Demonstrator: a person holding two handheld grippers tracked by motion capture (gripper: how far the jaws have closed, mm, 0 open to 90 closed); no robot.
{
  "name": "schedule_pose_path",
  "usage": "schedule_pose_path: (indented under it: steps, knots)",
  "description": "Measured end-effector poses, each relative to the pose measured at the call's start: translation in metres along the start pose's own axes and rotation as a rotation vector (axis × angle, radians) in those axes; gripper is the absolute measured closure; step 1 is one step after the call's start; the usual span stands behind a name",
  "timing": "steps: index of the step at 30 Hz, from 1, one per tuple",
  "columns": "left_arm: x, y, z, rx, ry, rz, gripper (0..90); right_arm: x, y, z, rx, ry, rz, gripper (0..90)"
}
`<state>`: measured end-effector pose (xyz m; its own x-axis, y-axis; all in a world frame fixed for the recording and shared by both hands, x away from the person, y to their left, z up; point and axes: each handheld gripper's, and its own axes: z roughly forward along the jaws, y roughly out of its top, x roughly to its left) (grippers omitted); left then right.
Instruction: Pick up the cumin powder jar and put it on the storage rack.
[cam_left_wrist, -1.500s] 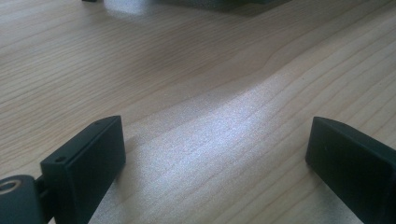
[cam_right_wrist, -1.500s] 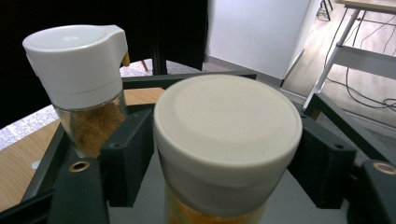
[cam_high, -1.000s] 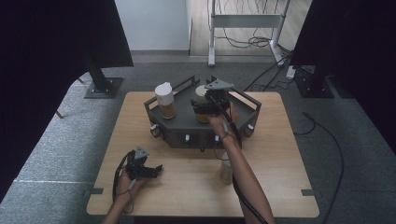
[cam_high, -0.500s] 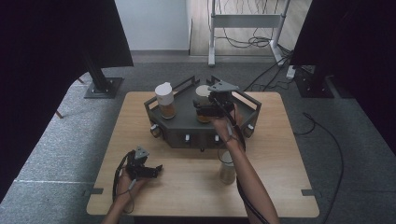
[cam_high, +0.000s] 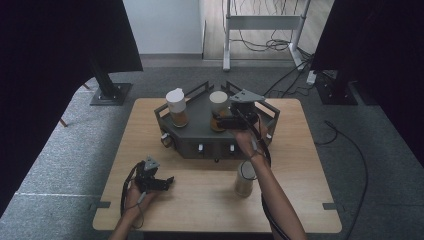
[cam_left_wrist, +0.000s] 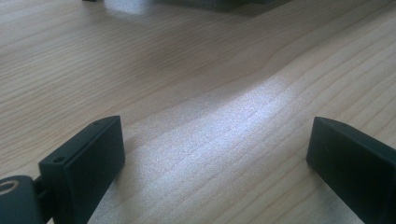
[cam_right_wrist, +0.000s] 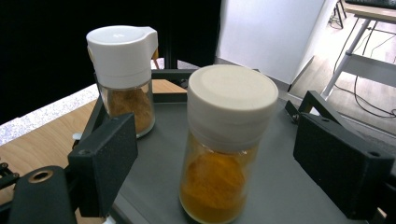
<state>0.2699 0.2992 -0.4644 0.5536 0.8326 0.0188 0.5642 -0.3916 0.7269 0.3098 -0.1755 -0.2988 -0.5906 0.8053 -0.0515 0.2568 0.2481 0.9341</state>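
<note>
Right gripper (cam_right_wrist: 215, 154) at the spice jar

Its jaws stand apart either side of the cream-lidded jar (cam_right_wrist: 224, 140), clear of it, mid-tray (cam_high: 200, 132). Left gripper (cam_left_wrist: 215, 158) rests wide open, holding nothing, near the table's (cam_high: 210, 200) front-left corner.

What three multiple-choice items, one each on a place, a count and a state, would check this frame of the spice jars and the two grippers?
1. Where does the round-lidded jar of orange powder stand?
A. on the grey tray
B. on the bare wood
C. on the floor

2. How many jars are in the high view?
A. one
B. two
C. three

3. How do the right gripper and that jar stand?
A. fingers clamped on the lid
B. fingers apart on either side, not touching it
C. jar lifted clear of the tray

Key: 1 A, its base rests on the tray floor. 2 C, two on the tray, including the flip-cap jar, and one jar on the table. 3 B, gaps show on both sides of the jar.
</note>
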Motion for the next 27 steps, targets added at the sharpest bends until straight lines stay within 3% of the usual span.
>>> schedule_pose_path:
  steps: [27]
  knots:
    - [0.0, 0.0, 0.0, 0.0, 0.001, -0.001, 3.9, -0.021, -0.024, -0.036, 0.018, 0.059, -0.029, 15.2]
